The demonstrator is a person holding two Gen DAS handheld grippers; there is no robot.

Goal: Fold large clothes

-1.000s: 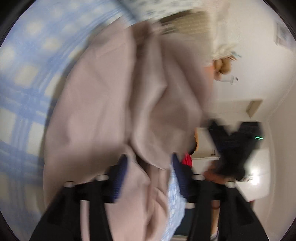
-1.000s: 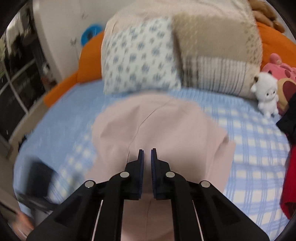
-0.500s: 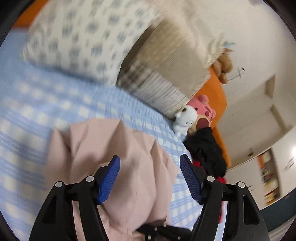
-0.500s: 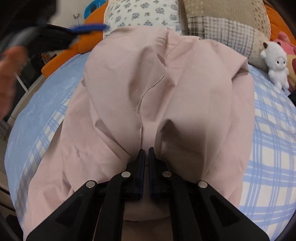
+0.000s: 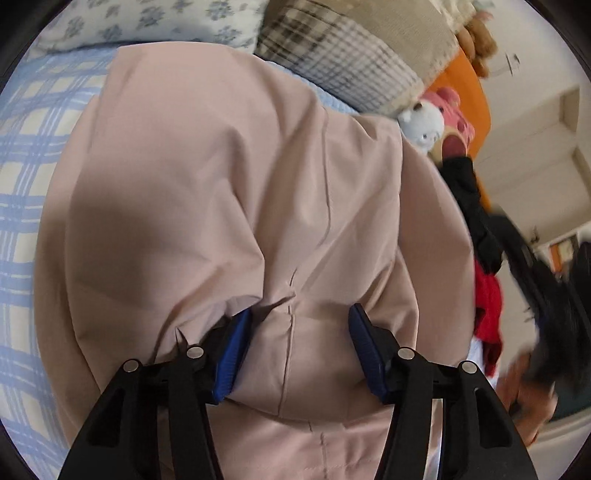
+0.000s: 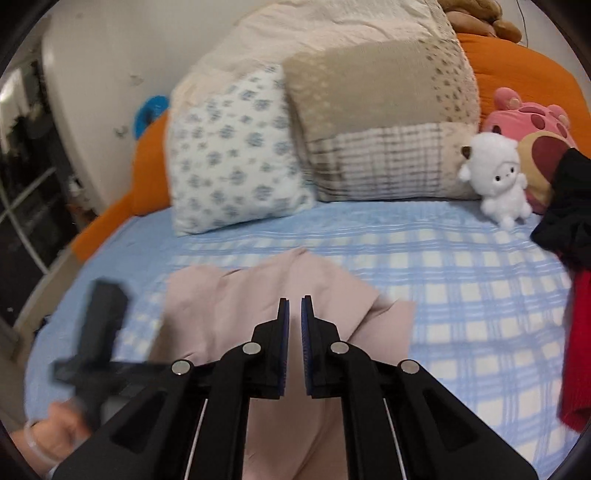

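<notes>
A pink garment (image 5: 236, 192) lies on the blue checked bed (image 6: 461, 280). The left gripper (image 5: 297, 334), jaws half open and just closing, straddles its bunched fabric. The right gripper (image 6: 294, 314) looks nearly shut, apparently empty.

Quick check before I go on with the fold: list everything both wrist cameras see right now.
pink garment: one, pale pink, lying on the bed
bedsheet: one, blue-and-white check, under the garment
floral pillow: one, white and blue, at the bedhead
patchwork pillow: one, beige, beside the floral one
cream pillow: one, behind both
orange bolster: one, behind the pillows
white plush: one, beside the patchwork pillow
pink plush: one, behind the white one
black garment: one, at the bed's edge
red garment: one, below the black one
left gripper: black, blue pads; jaws apart, just been closing, garment between
right gripper: black; jaws nearly together
hand: one, holding the left gripper
</notes>
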